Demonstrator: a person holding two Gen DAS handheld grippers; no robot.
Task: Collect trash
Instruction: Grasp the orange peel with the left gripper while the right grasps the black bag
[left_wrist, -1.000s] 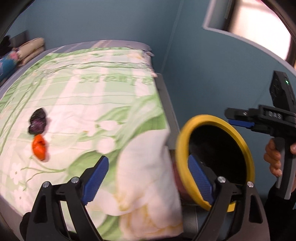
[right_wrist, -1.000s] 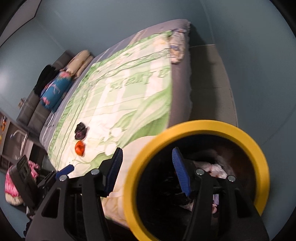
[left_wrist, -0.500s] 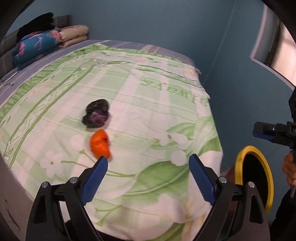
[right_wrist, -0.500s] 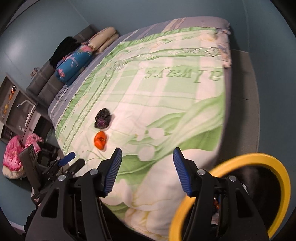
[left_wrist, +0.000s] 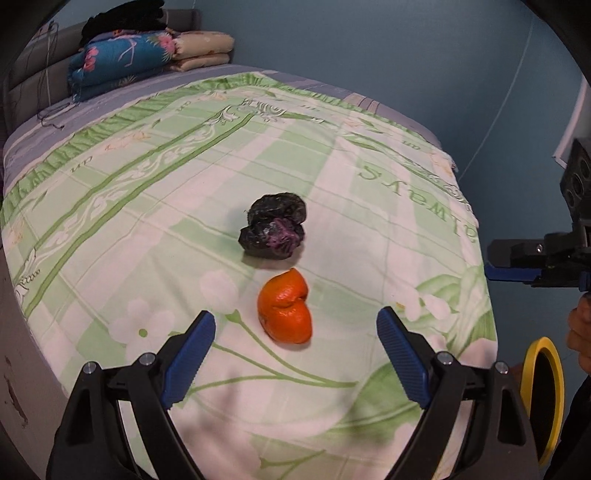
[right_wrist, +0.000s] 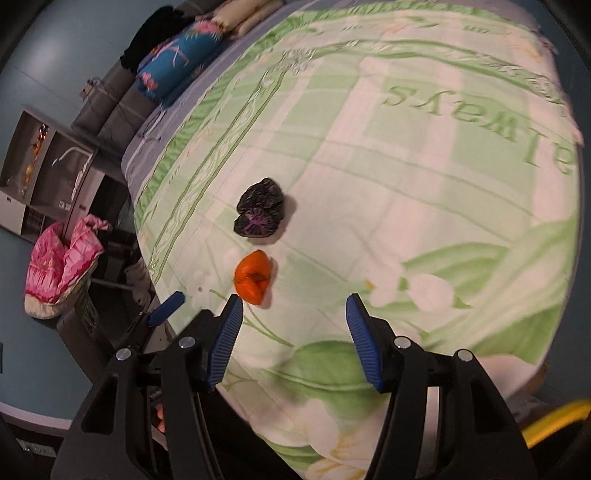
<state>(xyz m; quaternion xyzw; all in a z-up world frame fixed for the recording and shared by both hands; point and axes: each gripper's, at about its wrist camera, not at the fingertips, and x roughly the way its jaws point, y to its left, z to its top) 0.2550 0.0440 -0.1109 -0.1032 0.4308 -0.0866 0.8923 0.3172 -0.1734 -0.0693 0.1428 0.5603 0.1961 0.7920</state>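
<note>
Orange peel (left_wrist: 285, 313) lies lengthwise toward the dark wrapper (left_wrist: 275, 229); both hand-held grippers' jaws stand apart, empty.

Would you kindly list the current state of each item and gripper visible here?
Crumpled orange peel: lying loose on the bedspread.
Crumpled dark plastic wrapper: lying just beyond the peel, untouched.
Yellow-rimmed black bin: open, beside the bed.
Left gripper: open, empty.
Right gripper: open, empty.

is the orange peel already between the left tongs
No, the orange peel lies on the bedspread ahead of the open left tongs.
</note>
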